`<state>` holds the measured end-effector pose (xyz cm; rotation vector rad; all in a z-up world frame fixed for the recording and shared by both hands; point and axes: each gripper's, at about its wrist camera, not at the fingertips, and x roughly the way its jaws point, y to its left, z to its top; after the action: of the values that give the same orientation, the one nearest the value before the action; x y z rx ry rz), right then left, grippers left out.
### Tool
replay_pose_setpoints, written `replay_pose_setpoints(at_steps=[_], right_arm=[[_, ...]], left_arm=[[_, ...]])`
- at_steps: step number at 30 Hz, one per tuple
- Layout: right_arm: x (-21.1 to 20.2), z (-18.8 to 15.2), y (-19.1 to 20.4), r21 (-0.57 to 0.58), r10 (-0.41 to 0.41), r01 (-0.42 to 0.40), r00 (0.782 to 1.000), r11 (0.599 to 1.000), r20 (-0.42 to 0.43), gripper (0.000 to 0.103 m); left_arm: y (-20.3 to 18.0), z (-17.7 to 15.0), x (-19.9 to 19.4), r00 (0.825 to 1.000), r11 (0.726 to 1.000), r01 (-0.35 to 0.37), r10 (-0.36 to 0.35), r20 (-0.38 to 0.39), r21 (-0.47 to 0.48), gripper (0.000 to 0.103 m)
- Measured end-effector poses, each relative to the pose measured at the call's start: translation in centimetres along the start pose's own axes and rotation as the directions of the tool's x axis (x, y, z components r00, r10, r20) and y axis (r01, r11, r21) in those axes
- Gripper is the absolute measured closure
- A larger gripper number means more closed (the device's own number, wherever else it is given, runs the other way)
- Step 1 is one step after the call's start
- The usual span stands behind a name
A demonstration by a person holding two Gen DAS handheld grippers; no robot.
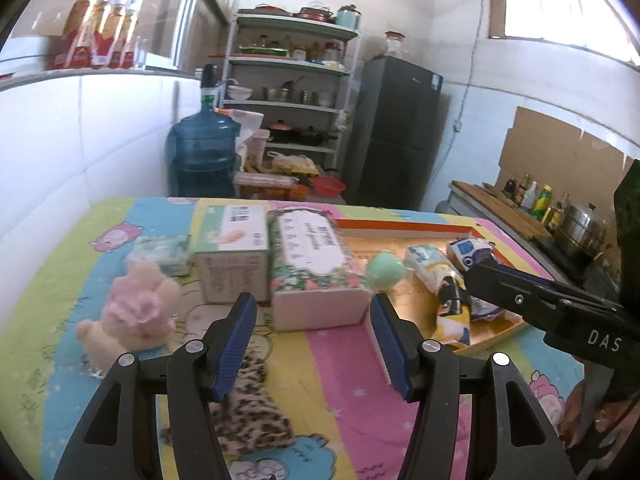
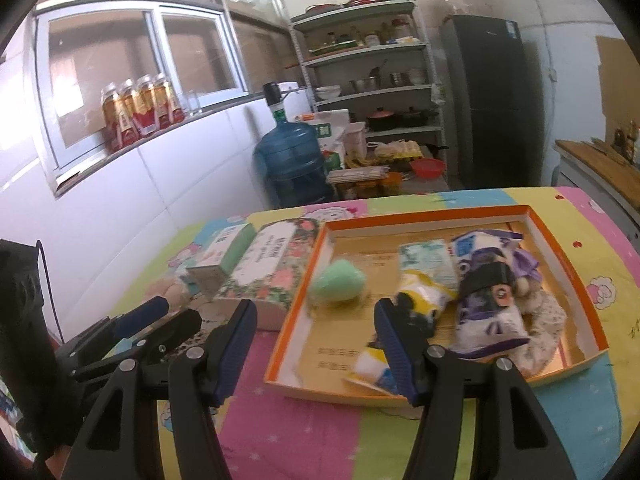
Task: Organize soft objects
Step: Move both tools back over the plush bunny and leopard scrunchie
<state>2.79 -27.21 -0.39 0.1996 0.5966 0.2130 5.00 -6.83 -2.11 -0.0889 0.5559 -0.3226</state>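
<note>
An orange-rimmed tray (image 2: 560, 240) holds a green soft ball (image 2: 340, 282), tissue packs (image 2: 428, 260), a yellow and white soft toy (image 2: 416, 296) and a purple and white plush (image 2: 492, 312). My right gripper (image 2: 316, 350) is open and empty over the tray's near left corner. My left gripper (image 1: 312, 344) is open and empty, in front of a floral tissue box (image 1: 316, 264). A pink plush rabbit (image 1: 136, 312) lies left of it, and a leopard-print cloth (image 1: 244, 412) lies under its left finger. The tray (image 1: 400, 226) and ball (image 1: 386, 274) also show in the left wrist view.
A green-white box (image 1: 234, 256) and a small green tissue pack (image 1: 162, 252) stand left of the floral box. The right gripper (image 1: 480, 280) reaches in from the right. The table has a striped cartoon cloth (image 1: 340, 400). A water jug (image 1: 204, 152), shelves and a fridge stand behind.
</note>
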Motion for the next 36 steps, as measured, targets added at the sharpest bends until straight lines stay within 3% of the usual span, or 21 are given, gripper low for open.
replay_pose_setpoints(at_steps=[8,13,19,23,32,36], right_arm=[[0.4,-0.3,3.1,-0.038,0.024,-0.024,1.0,0.999,-0.009,0.042],[0.7,-0.5,4.9,-0.067,0.038,-0.039,0.999,0.997,-0.019,0.042],[1.7,-1.2,7.2,-0.094,0.071,-0.075,0.997,0.993,-0.042,0.04],[2.4,-1.8,8.7,-0.12,0.099,-0.105,0.993,0.987,-0.06,0.027],[5.2,-3.6,11.8,-0.156,0.157,-0.179,0.977,0.971,-0.145,0.026],[6.6,-4.4,12.9,-0.166,0.167,-0.199,0.968,0.966,-0.185,0.026]], left_arm=[[3.3,-0.5,-1.9,0.999,0.999,-0.035,0.036,0.029,-0.03,0.042],[5.8,-0.8,-3.0,0.996,0.997,-0.062,0.065,0.053,-0.055,0.029],[9.3,-1.2,-4.0,0.993,0.99,-0.102,0.107,0.058,-0.095,0.028],[11.5,-1.5,-4.7,0.988,0.984,-0.136,0.143,0.061,-0.112,0.028],[14.9,-2.2,-6.3,0.977,0.973,-0.191,0.201,0.068,-0.127,0.028],[15.6,-2.3,-6.5,0.98,0.977,-0.177,0.186,0.073,-0.12,0.028]])
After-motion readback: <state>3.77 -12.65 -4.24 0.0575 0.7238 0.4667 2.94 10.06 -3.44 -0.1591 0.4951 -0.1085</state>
